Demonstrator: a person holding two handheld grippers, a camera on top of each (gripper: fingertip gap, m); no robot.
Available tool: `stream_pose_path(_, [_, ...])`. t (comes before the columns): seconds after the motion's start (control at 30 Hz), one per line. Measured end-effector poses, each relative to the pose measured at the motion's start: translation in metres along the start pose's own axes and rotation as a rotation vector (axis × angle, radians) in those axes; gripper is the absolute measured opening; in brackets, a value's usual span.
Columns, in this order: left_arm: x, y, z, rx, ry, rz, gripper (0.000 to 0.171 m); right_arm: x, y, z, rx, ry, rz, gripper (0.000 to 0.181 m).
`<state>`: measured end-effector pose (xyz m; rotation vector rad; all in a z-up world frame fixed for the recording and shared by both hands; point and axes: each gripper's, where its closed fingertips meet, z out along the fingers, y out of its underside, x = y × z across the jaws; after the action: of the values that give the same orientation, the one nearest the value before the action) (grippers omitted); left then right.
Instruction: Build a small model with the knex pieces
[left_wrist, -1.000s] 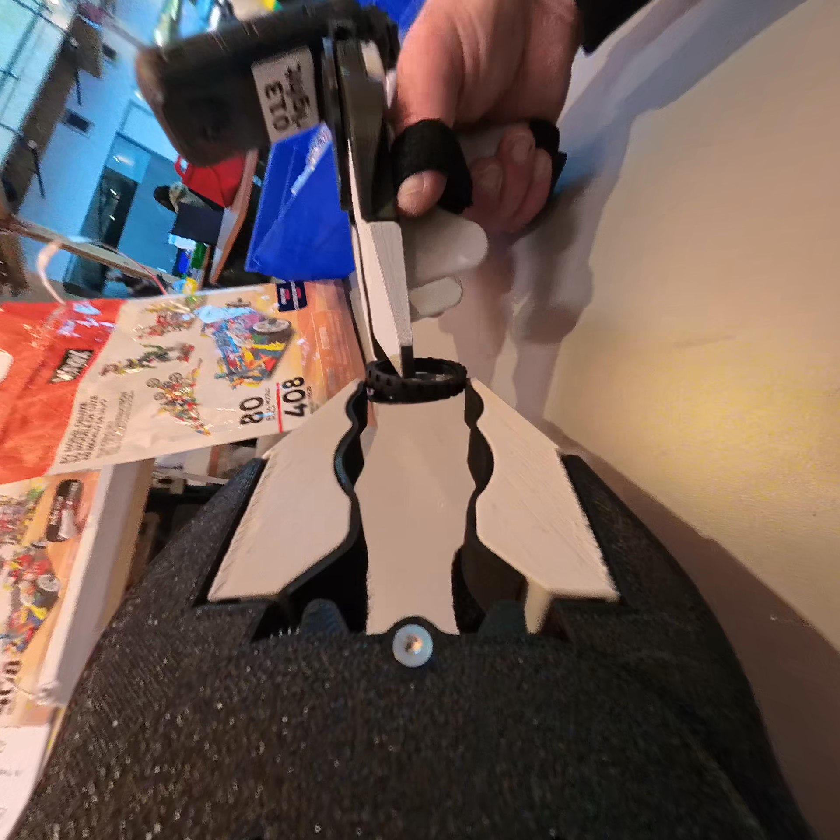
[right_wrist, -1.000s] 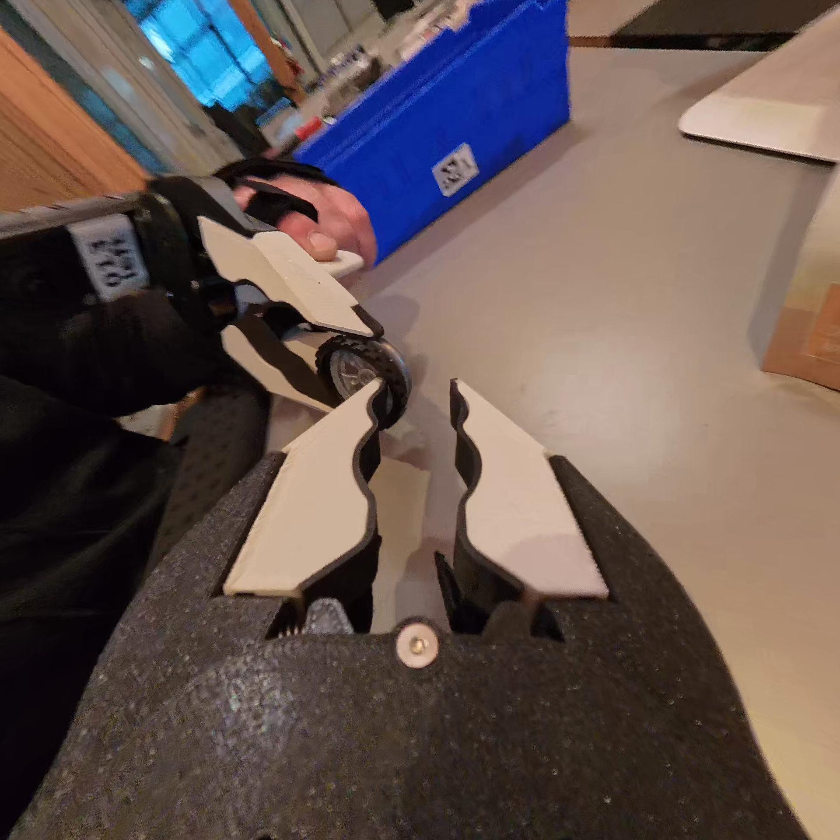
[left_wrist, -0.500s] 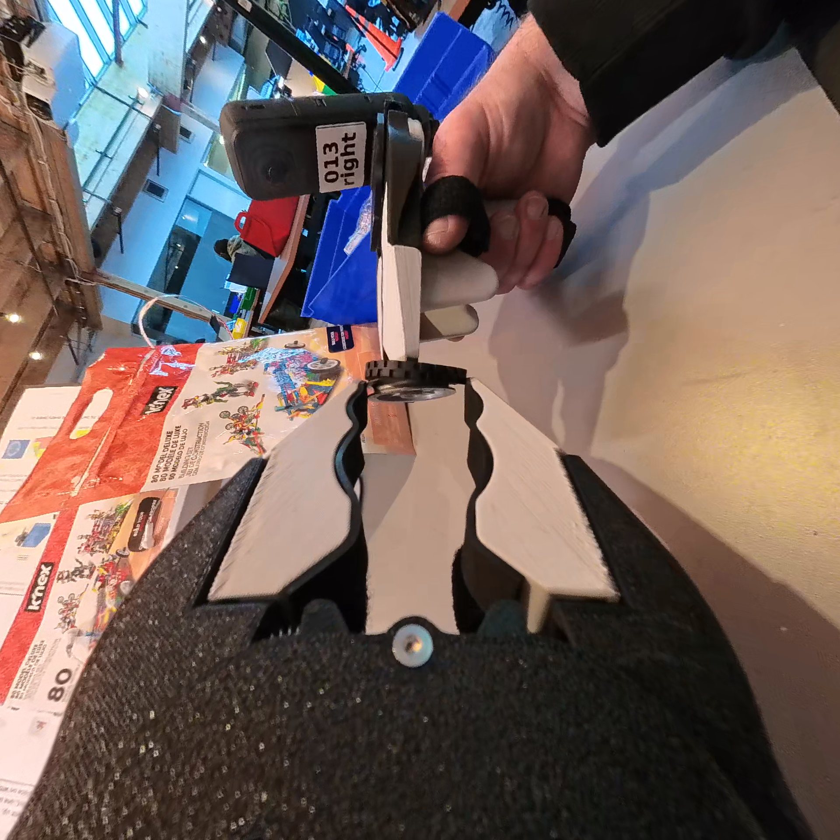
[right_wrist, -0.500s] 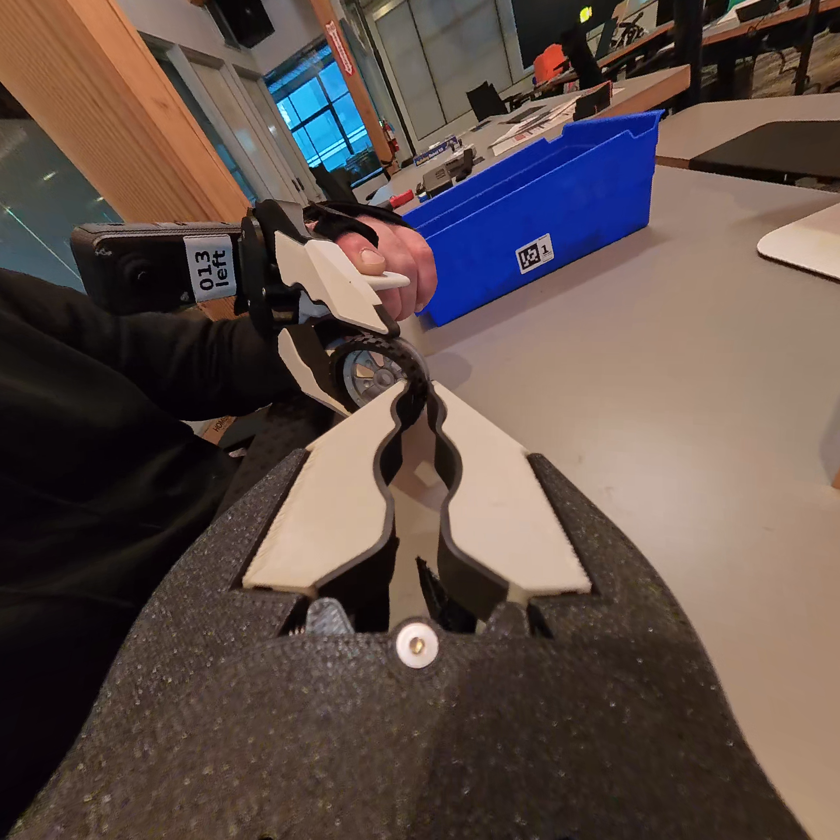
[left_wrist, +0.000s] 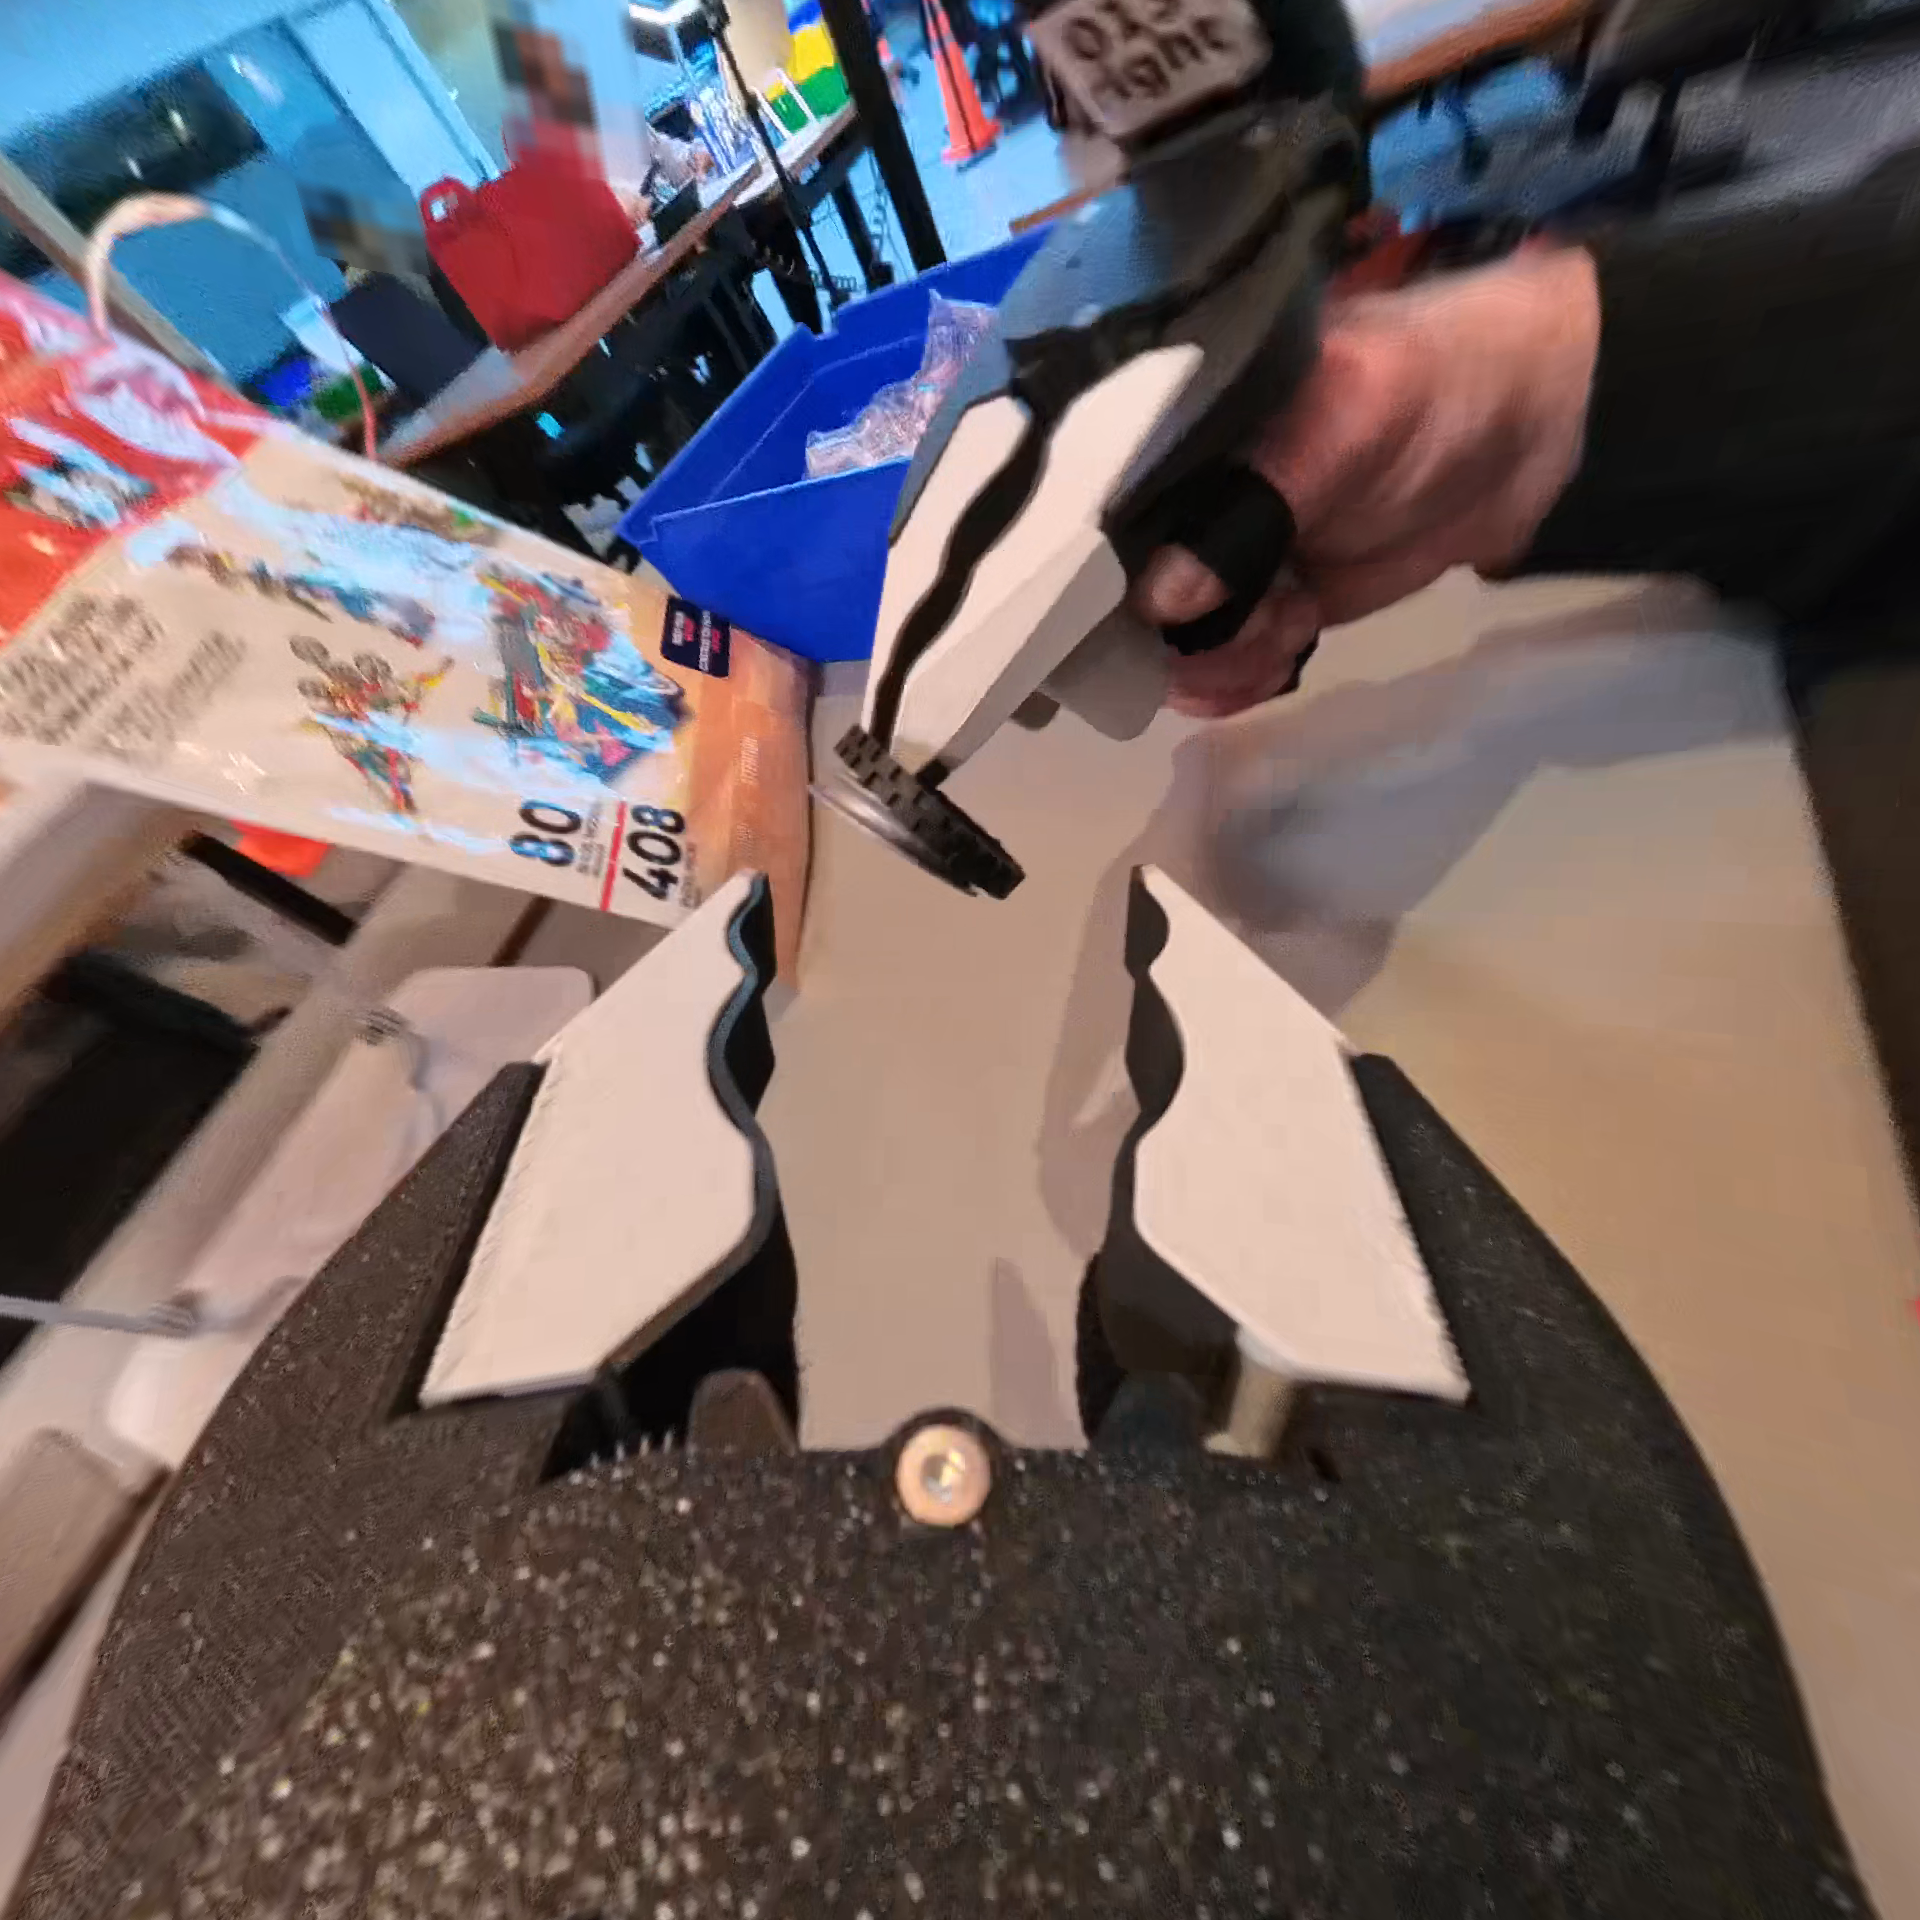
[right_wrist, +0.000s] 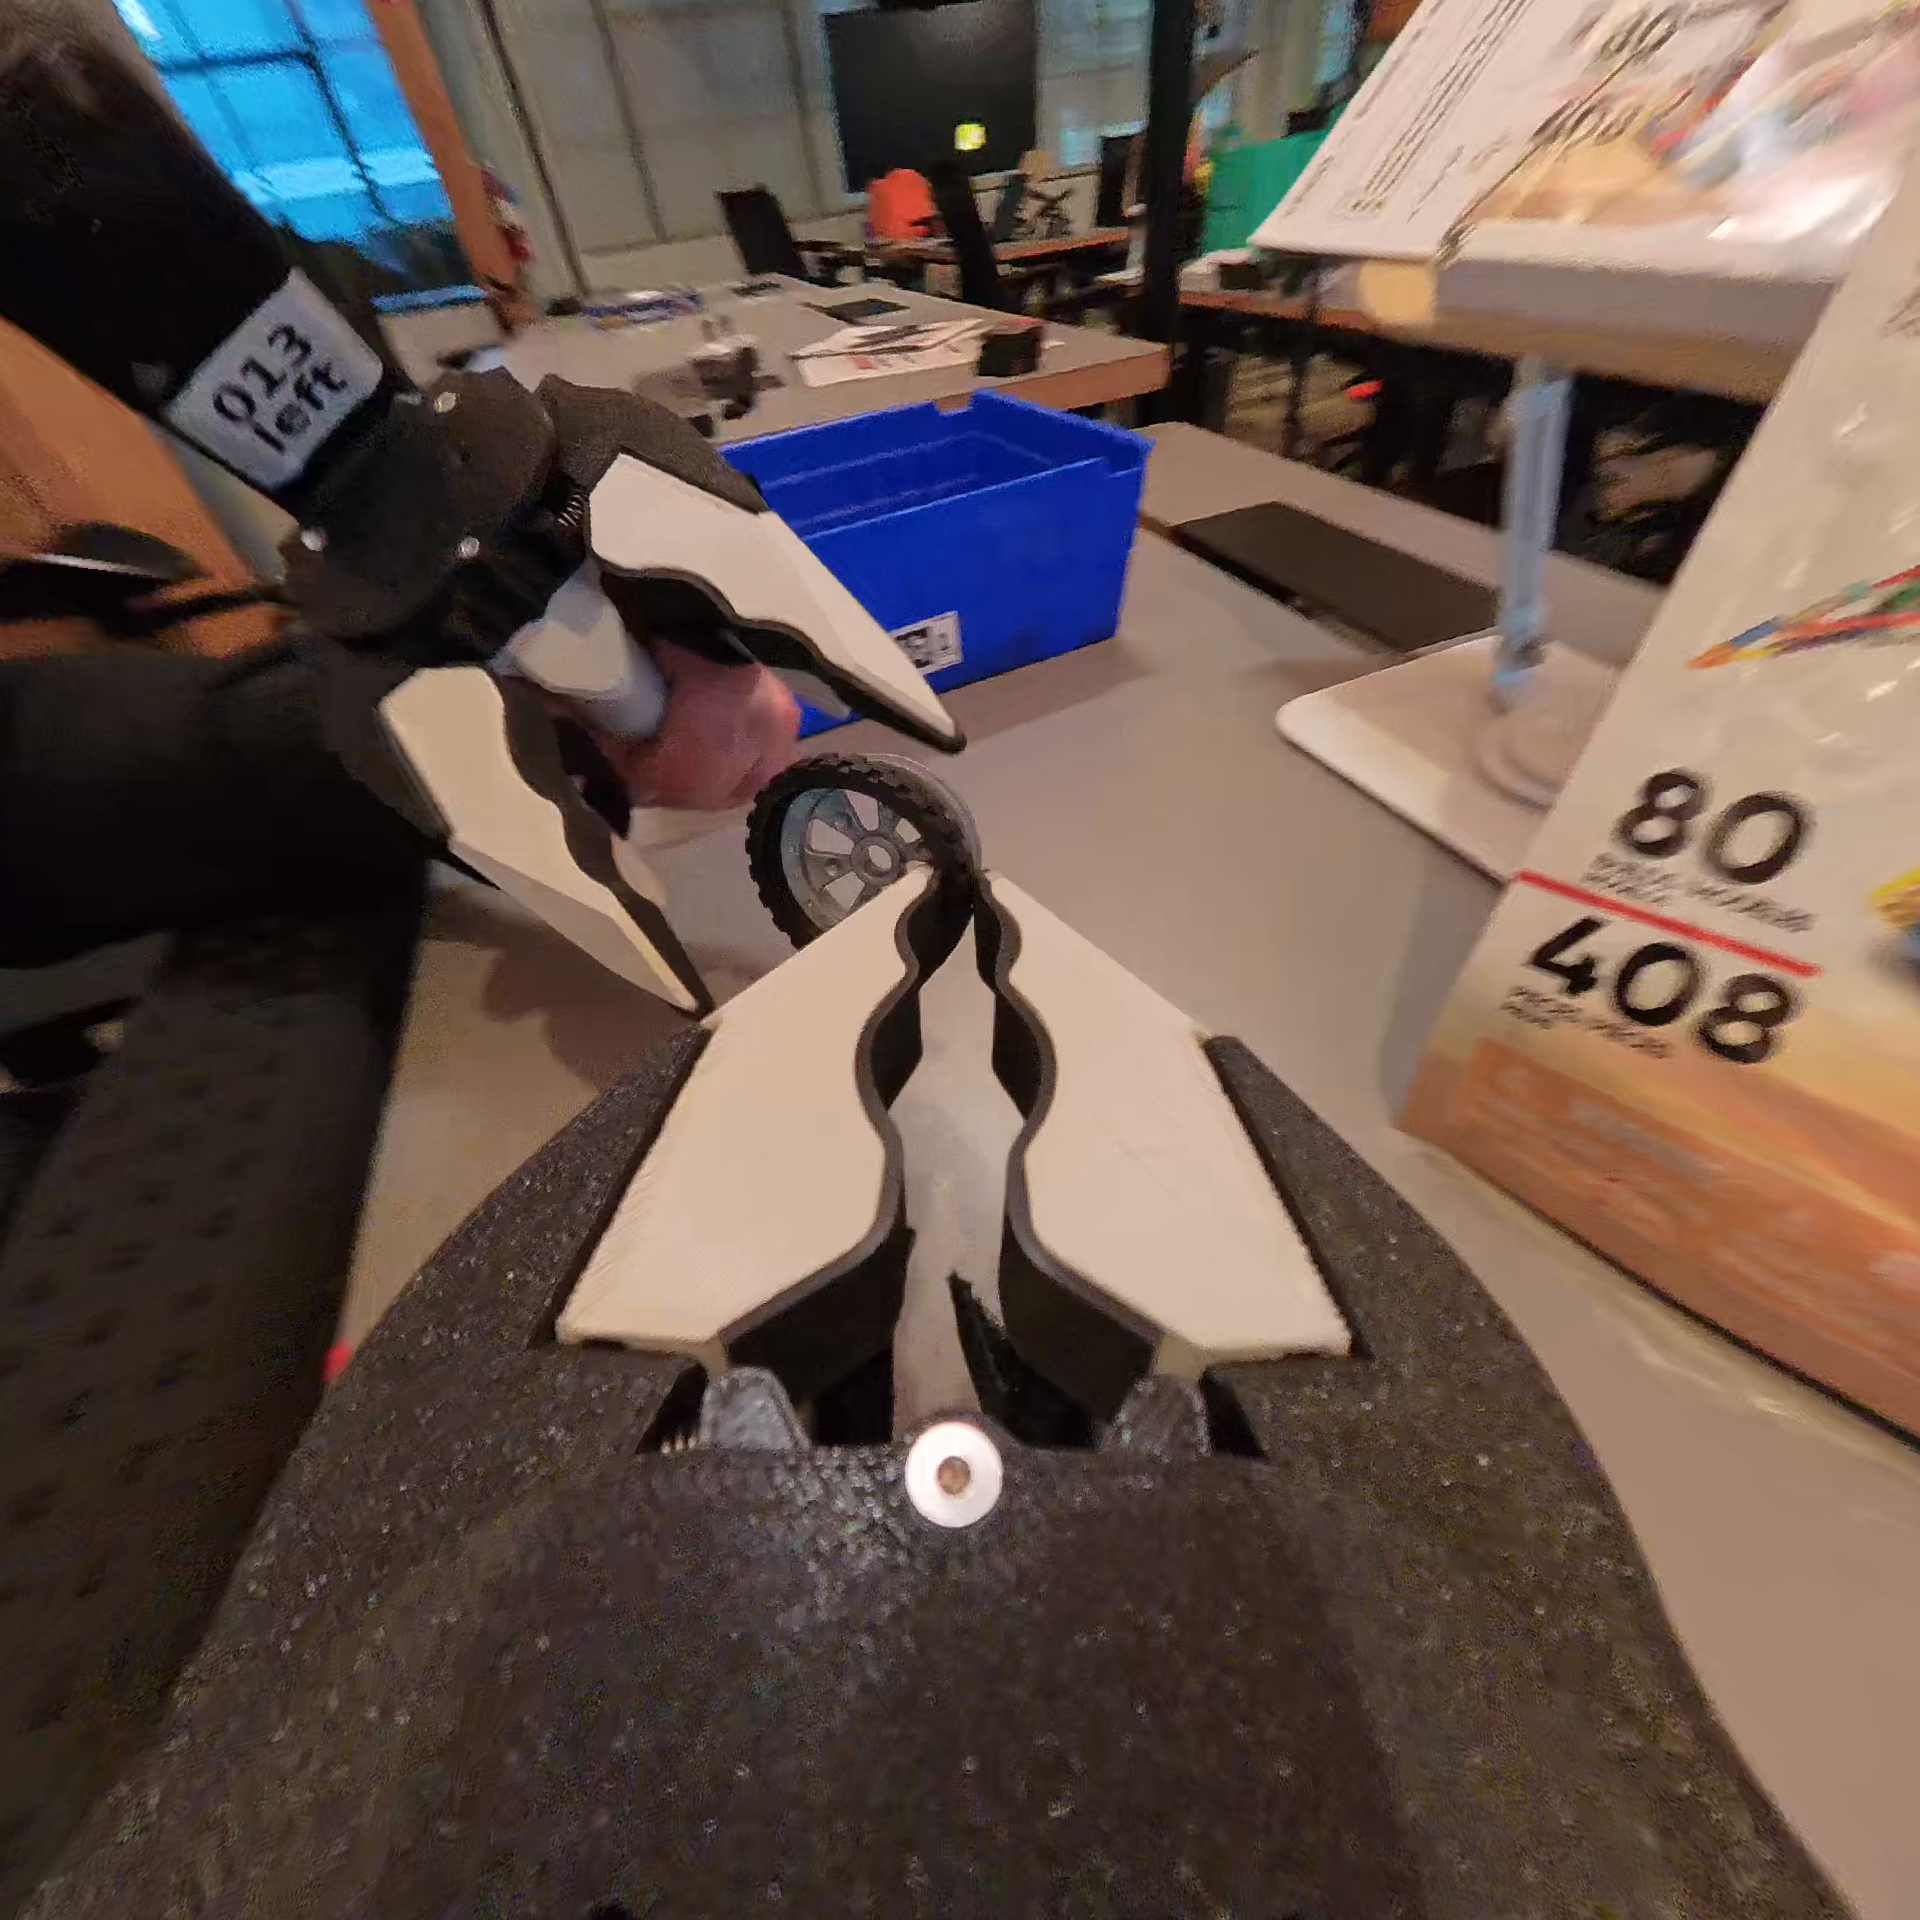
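A small toy wheel (right_wrist: 868, 857) with a black treaded tyre and a grey spoked hub hangs above the grey table (right_wrist: 1195, 831). My right gripper (right_wrist: 956, 888) is shut on its tyre at the rim and holds it upright. My left gripper (left_wrist: 951, 894) is open and empty, its tips just short of the wheel (left_wrist: 935, 831). In the left wrist view the right gripper (left_wrist: 906, 756) pinches the wheel from above. In the right wrist view the left gripper (right_wrist: 824, 871) stands open, one finger on either side of the wheel, not touching it.
A blue bin (right_wrist: 966, 540) stands behind on the table, with clear bags in it in the left wrist view (left_wrist: 769, 540). A large printed toy box (right_wrist: 1714, 935) stands close on the right of the right gripper, also in the left wrist view (left_wrist: 364, 644). A white stand base (right_wrist: 1392, 727) lies beyond.
The left gripper held the wheel and the right one was open. The right gripper shut on the tyre, then the left gripper opened and let go and drew back a little.
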<state>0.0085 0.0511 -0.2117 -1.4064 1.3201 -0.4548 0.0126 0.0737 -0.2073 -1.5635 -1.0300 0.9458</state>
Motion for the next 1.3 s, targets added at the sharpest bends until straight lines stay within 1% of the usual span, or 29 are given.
stream_pose_path(0.07, [-0.009,0.0,0.001,0.023,-0.014,-0.106,0.057,0.003,-0.001,0.002,-0.032,0.086,-0.109,0.004])
stream_pose_path(0.13, [-0.01,-0.004,0.001,0.057,0.002,-0.16,0.044,0.002,-0.007,0.005,-0.037,0.142,-0.182,0.004])
stream_pose_path(0.2, [-0.01,-0.002,0.003,0.059,0.011,-0.203,0.025,0.0,-0.011,0.007,-0.04,0.18,-0.245,0.004])
stream_pose_path(0.23, [-0.009,-0.002,0.003,0.063,0.016,-0.199,0.018,-0.001,-0.013,0.008,-0.036,0.189,-0.255,0.004])
stream_pose_path(0.3, [-0.011,-0.005,0.002,0.094,0.007,-0.214,0.016,-0.001,-0.016,0.008,-0.037,0.219,-0.297,0.005])
stream_pose_path(0.37, [-0.016,-0.008,-0.002,0.12,-0.002,-0.224,0.01,-0.002,-0.02,0.007,-0.024,0.233,-0.31,0.005])
stream_pose_path(0.43, [-0.021,-0.007,-0.004,0.109,-0.01,-0.214,0.006,-0.003,-0.022,0.007,-0.042,0.269,-0.376,0.009])
stream_pose_path(0.47, [-0.021,-0.008,-0.006,0.113,-0.004,-0.209,0.004,-0.004,-0.023,0.007,-0.057,0.295,-0.417,0.019])
stream_pose_path(0.5, [-0.021,-0.007,-0.006,0.103,-0.004,-0.201,0.004,-0.005,-0.023,0.008,-0.07,0.309,-0.446,0.022])
stream_pose_path(0.6, [-0.021,-0.005,-0.008,0.052,-0.034,-0.119,0.003,-0.006,-0.023,0.01,-0.097,0.34,-0.516,0.019])
stream_pose_path(0.7, [-0.022,-0.006,-0.009,0.044,-0.047,-0.11,0.003,-0.007,-0.026,0.009,-0.095,0.354,-0.532,0.02])
stream_pose_path(0.83, [-0.023,-0.006,-0.008,0.027,-0.056,-0.117,0.003,-0.013,-0.033,0.01,-0.101,0.409,-0.629,0.02])
stream_pose_path(0.9, [-0.024,-0.005,-0.009,0.026,-0.058,-0.12,0.003,-0.014,-0.033,0.012,-0.117,0.424,-0.651,0.017])
stream_pose_path(1.0, [-0.023,-0.006,-0.01,0.023,-0.065,-0.088,0.003,-0.015,-0.034,0.011,-0.109,0.411,-0.642,0.016])
stream_pose_path(1.17, [-0.022,-0.009,-0.011,0.025,-0.048,-0.081,0.003,-0.017,-0.037,0.008,-0.069,0.373,-0.594,0.012])
stream_pose_path(1.3, [-0.018,-0.014,-0.014,0.039,-0.024,-0.069,0.004,-0.02,-0.039,0.006,-0.022,0.311,-0.525,0.01])
